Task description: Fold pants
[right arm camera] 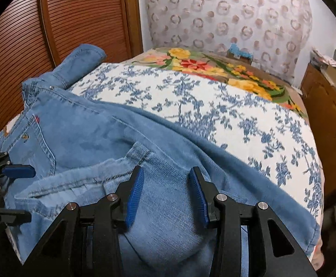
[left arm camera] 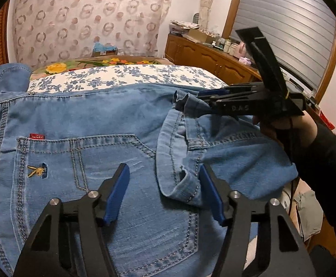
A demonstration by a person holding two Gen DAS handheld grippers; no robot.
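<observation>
Lying on the bed point(right arm camera: 214, 106) with its blue flower cover, the jeans point(left arm camera: 112, 120) spread from the left edge, where the waist sits, over to the near edge. The right gripper point(left arm camera: 191, 102) is clenched on a bunched bit of the hem and holds it up over the seat of the jeans. The left gripper point(left arm camera: 165, 180) hovers over the back pocket point(left arm camera: 52, 161), its jaws apart and pinching nothing, with the other hem lying loose beside its right finger.
</observation>
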